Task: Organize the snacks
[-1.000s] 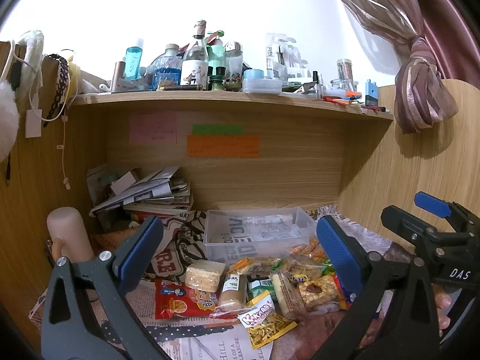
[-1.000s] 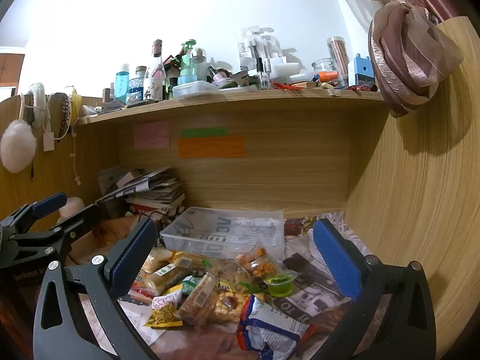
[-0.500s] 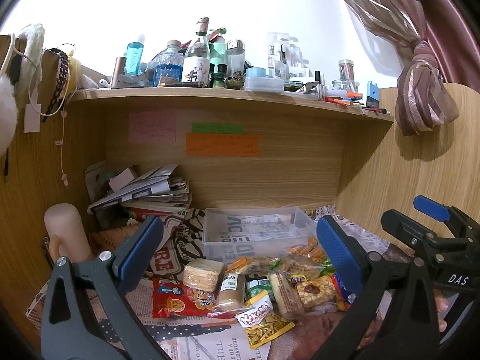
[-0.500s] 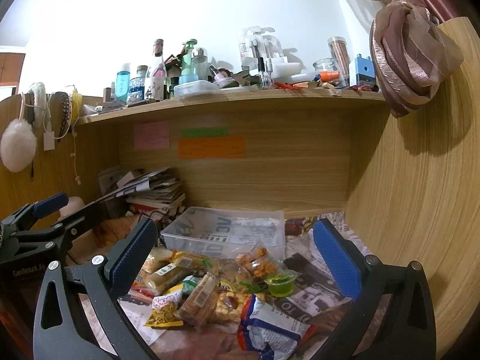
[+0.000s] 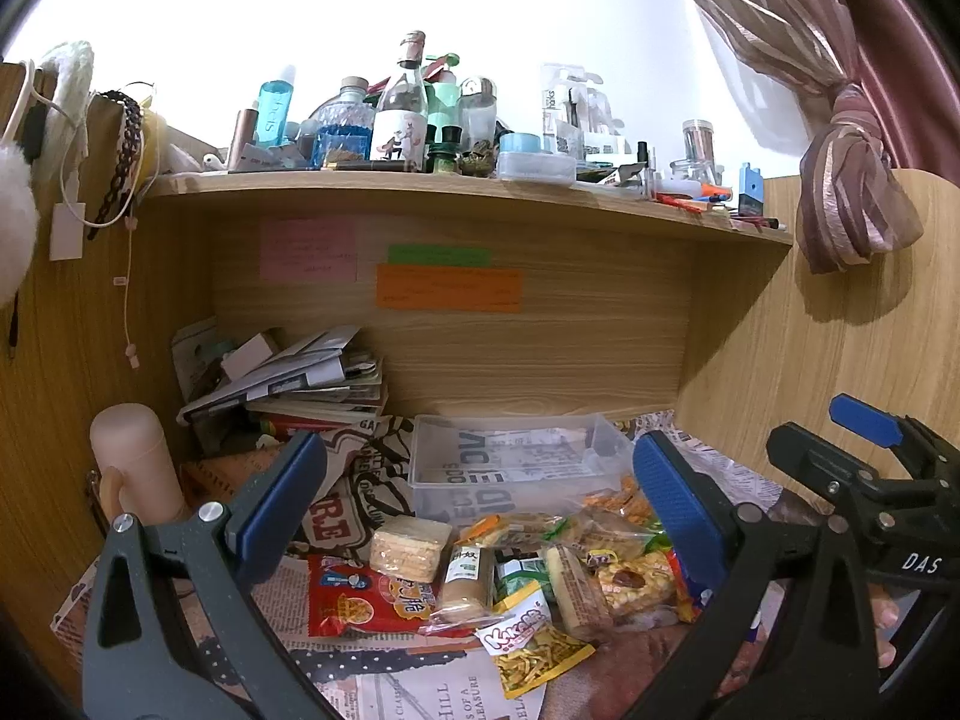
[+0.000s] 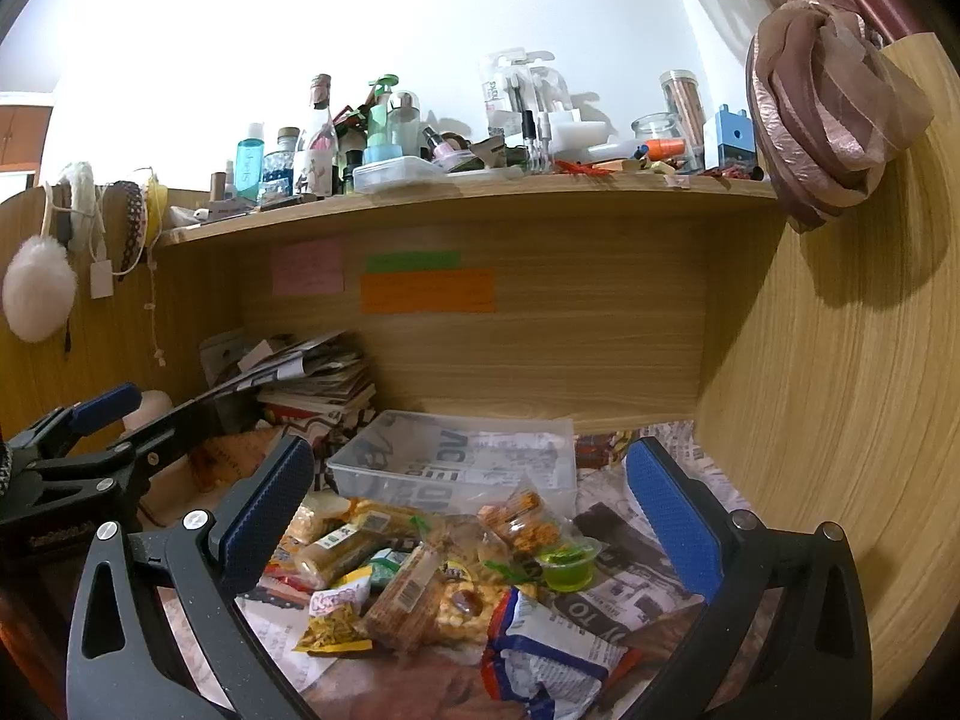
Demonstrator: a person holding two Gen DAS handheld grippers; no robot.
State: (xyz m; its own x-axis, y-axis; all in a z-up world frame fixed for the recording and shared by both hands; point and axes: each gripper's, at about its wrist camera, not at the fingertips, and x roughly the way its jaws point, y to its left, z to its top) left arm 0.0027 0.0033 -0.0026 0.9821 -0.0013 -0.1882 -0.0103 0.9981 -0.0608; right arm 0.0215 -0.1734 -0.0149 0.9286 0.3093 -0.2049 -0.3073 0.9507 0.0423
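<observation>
A pile of packaged snacks (image 5: 528,570) lies on the newspaper-covered desk, in front of a clear plastic box (image 5: 510,468) that looks empty. The pile holds a red packet (image 5: 360,597), a yellow packet (image 5: 534,642), a wafer pack (image 5: 408,549) and several bars. In the right wrist view the pile (image 6: 432,564) also shows a green jelly cup (image 6: 567,558) and a white-blue bag (image 6: 540,654), with the box (image 6: 456,462) behind. My left gripper (image 5: 480,504) is open above the pile, holding nothing. My right gripper (image 6: 468,504) is open and empty too.
A stack of papers and books (image 5: 288,378) sits at the back left, a pale cylinder (image 5: 135,462) beside it. A crowded shelf (image 5: 450,192) of bottles overhangs the desk. Wooden walls close in the left, back and right (image 6: 840,420). A tied curtain (image 6: 834,108) hangs at right.
Both views have shifted only slightly; the left view dropped a touch. The snacks and box have not moved, and both grippers stay open.
</observation>
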